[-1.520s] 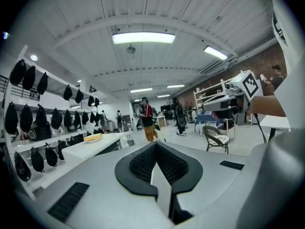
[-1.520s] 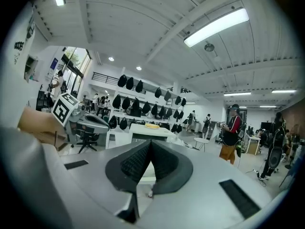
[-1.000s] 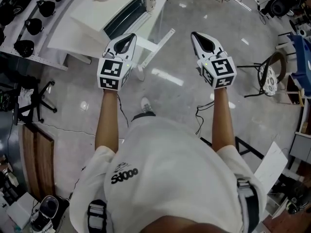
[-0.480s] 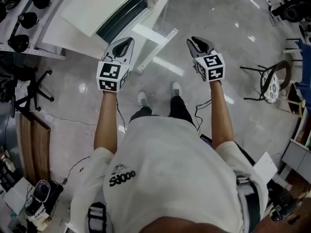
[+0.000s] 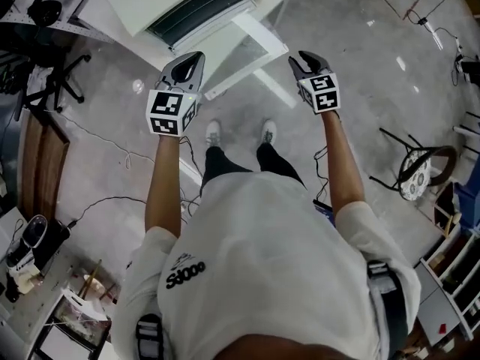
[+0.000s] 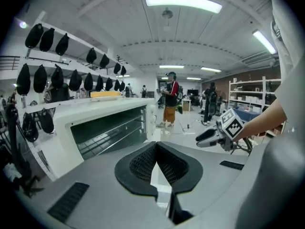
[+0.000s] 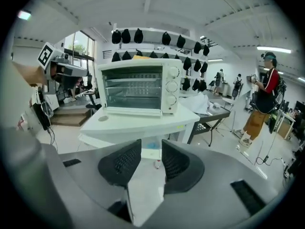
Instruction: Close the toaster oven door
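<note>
Evidently stepped in on the toaster oven [image 7: 136, 87] within the last second: now larger in the head view and hard against its top edge, standing toward the back of the white table [image 7: 143, 124], front turned to both grippers. Its door [image 7: 129, 111] judged still down, lying flat out from the oven's lower front edge toward the table's near edge, wire racks bare behind it; untouched so far. Meanwhile right gripper [image 5: 302, 57], pinched shut a second ago, now opening its jaws with nothing between them, only table and floor beyond; raised short of the table's near edge, well apart from the door. Beside it, left gripper [image 5: 193, 57] closed tip to tip and empty, level with the right one. Reads as the approach nearly done and the right tool being readied for the door's free edge; lifting and shutting not begun. By count: one toaster oven, one door, three knobs [image 7: 172, 86] stacked down its right side, one flat yellow item [image 6: 105, 94] on its top, one table, two grippers.
</note>
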Tool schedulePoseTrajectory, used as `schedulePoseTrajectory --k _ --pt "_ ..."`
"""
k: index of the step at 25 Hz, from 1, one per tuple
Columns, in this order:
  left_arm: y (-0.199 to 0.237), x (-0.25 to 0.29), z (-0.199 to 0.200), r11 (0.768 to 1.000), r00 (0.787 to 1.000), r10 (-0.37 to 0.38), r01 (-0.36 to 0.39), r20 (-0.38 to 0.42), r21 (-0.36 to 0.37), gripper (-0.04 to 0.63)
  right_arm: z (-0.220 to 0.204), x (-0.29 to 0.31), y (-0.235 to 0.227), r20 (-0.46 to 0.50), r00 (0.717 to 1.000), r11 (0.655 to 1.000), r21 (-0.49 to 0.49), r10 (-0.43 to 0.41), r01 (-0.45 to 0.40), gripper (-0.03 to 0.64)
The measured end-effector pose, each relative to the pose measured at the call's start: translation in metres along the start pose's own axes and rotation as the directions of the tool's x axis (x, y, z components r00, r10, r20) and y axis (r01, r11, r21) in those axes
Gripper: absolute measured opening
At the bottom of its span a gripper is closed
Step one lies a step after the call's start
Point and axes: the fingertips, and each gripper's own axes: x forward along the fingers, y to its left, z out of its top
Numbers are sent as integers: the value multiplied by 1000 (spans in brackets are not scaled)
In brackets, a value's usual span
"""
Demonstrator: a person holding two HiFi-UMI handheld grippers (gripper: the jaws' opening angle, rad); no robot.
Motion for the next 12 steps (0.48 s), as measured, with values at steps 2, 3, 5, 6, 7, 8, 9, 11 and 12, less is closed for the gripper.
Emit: schedulePoseTrajectory --k 2,3,5,6,7,8,9,11,12 --pt "9 2 -12 999 999 27 -28 -26 -17 18 -15 24 2 -36 998 999 -14 47 -47 123" --pt "13 7 -16 999 999 35 -35 -33 -19 18 -22 35 1 -49 997 998 -14 63 -64 132" --pt "11 19 -20 999 998 45 -46 -45 -24 18 -37 51 -8 -70 993 996 -8 93 -94 143" --pt "8 25 -23 998 997 49 -51 -53 -31 18 -45 58 -13 -79 991 994 -12 109 -110 144" --pt "6 29 -27 998 997 54 -56 -62 -40 18 -53 66 -15 -87 989 992 -22 122 -125 146" --pt "4 33 -32 997 996 57 -60 -72 -47 18 -59 74 -16 -95 987 990 -37 133 -137 147" --pt "4 35 -36 997 995 60 -64 -80 -51 18 -65 82 -16 -101 985 988 -55 142 -148 150" --pt "3 37 -44 996 993 67 -72 -95 -53 18 -75 96 -16 -107 981 982 -82 159 -168 153" --pt "2 38 -47 996 992 70 -76 -104 -50 18 -79 102 -15 -106 979 980 -86 171 -181 155"
